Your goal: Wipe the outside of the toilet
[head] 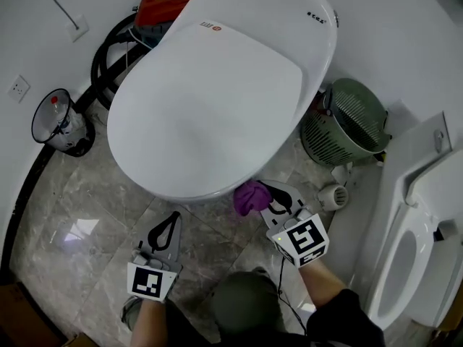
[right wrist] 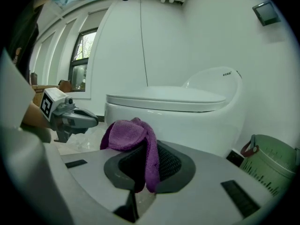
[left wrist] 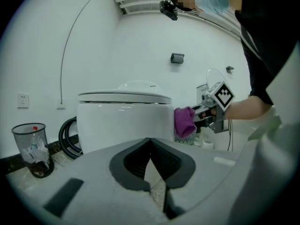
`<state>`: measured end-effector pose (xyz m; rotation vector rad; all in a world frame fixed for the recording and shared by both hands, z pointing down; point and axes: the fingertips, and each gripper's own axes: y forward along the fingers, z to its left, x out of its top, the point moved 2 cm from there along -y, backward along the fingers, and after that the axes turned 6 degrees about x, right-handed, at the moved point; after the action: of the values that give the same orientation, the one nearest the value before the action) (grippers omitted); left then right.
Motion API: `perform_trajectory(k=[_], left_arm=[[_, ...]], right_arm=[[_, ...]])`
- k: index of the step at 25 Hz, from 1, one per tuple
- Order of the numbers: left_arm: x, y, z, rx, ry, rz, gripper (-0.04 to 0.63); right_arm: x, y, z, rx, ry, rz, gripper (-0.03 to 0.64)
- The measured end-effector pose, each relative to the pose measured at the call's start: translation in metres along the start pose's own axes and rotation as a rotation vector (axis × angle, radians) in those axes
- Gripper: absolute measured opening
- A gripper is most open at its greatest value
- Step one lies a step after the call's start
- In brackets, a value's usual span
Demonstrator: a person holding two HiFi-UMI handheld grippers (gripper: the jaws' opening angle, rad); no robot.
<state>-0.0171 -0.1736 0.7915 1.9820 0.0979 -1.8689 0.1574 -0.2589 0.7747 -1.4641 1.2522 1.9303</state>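
Closest to the camera, the left tongs (head: 173,217) and the right tongs (head: 268,191) are held low in front of the white toilet (head: 217,100), whose lid is shut. Far to the left of the toilet, a black mesh bin (head: 61,125) is seen by the wall, with some rubbish inside. Between the bin and the toilet, a black hose (head: 107,56) is curled on the floor (head: 79,230). A red machine (head: 166,2) is tucked behind the toilet's left side.

The left tongs are pointed at the toilet bowl but are kept apart from it. Their tips are squeezed together and nothing is held in them. To the right of them, a purple cloth (head: 249,197) is gripped tight in the right tongs. The cloth is bunched up and is held right against the toilet's front right side, low under the rim. Part of it is draped down over the dark pads of the tongs.

Just to the right of the toilet, a green basket (head: 347,125) is stood on the floor. Farthest to the right of the toilet, a second white toilet (head: 409,266) is seen with its lid up.
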Motion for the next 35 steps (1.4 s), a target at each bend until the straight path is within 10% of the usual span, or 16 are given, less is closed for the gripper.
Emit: perform_trajectory(k=[24,35], left_arm=[[0.007,-0.008,-0.013,-0.018,0.045,-0.018,0.006],[0.009,-0.005,-0.016,-0.043,0.029,-0.029,0.006]], right_arm=[[-0.034,-0.020,-0.292,-0.676,0.042,0.159,0.040],[-0.038,-0.046,-0.237,-0.606,-0.032,0.099,0.040]])
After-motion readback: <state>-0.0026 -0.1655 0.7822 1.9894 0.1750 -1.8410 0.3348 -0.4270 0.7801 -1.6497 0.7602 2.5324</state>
